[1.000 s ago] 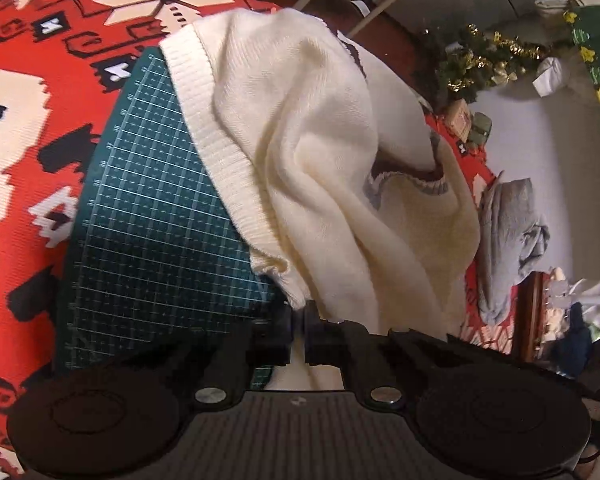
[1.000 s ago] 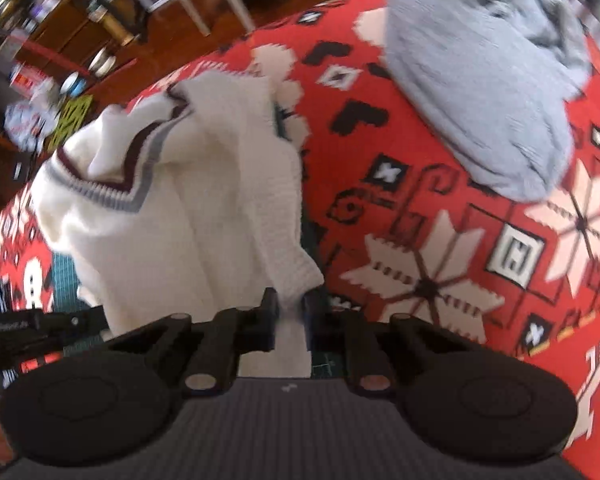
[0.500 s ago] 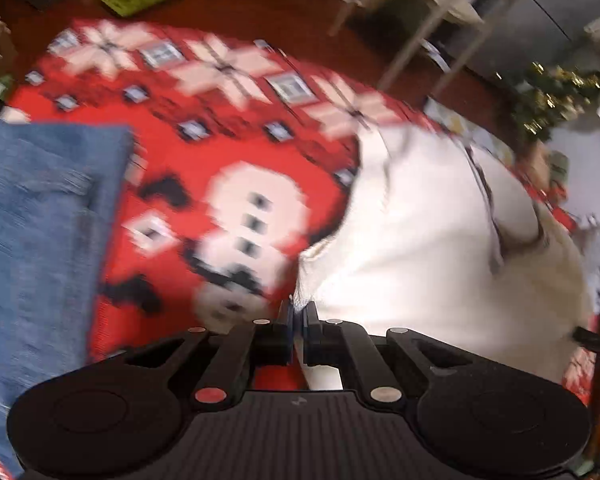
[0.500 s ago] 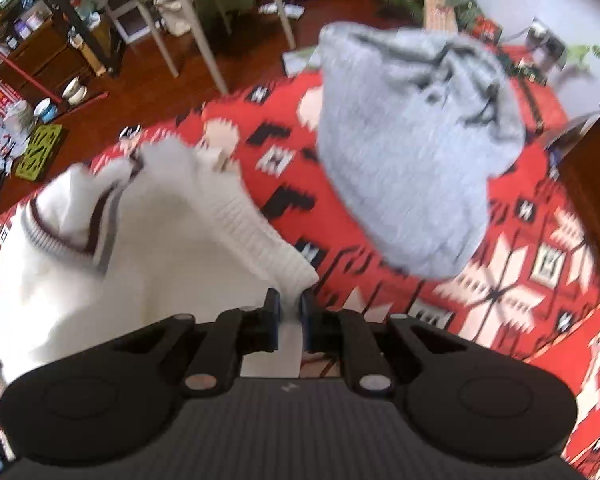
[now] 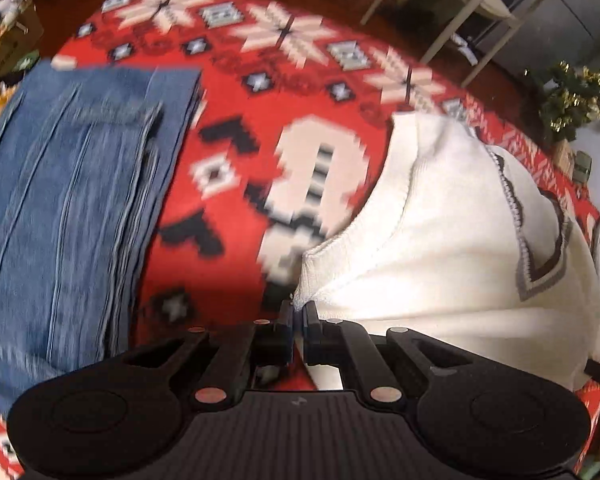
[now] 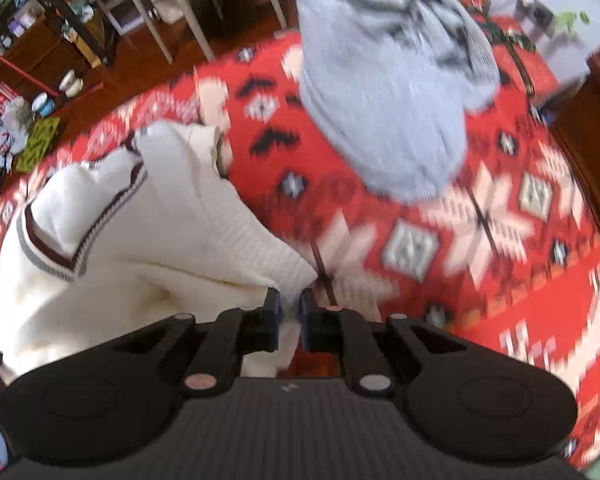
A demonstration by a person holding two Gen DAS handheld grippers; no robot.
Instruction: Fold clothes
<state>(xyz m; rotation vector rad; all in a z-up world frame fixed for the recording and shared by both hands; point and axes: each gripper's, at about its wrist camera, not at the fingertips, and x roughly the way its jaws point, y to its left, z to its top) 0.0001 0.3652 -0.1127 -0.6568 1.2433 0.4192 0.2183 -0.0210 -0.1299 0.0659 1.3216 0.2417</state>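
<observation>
In the left wrist view, the left tool (image 5: 299, 312) pointed steeply down with its 2 fingers nearly together, pinching the ribbed hem corner of a cream sweater (image 5: 460, 240). The sweater hung and spread to the right of the tool, its V-neck trim in maroon and grey showing at the far right. Beneath it lay a red patterned cloth (image 5: 260, 152) with white snowflake shapes and black marks — the picture was blurred, so finer pattern could not be read. To the left, folded blue jeans (image 5: 72, 208) lay flat on that cloth, well apart from the sweater. Past the cloth's far edge were a dark wooden floor, pale table legs (image 5: 452, 8) and some green-and-gold tinsel (image 5: 572, 96) at the upper right.

In the right wrist view, the right tool (image 6: 290, 306) also pointed down, its fingers close together with only a narrow gap, clamped on another ribbed edge of the same cream sweater (image 6: 140, 248). The garment bunched to the left of the tool, with the striped V-neck folded over near the left edge. Farther off on the red cloth (image 6: 500, 280) sat a rumpled grey garment (image 6: 388, 92), apart from the sweater — blurred as well. Table legs and clutter stood on the floor at the upper left.
</observation>
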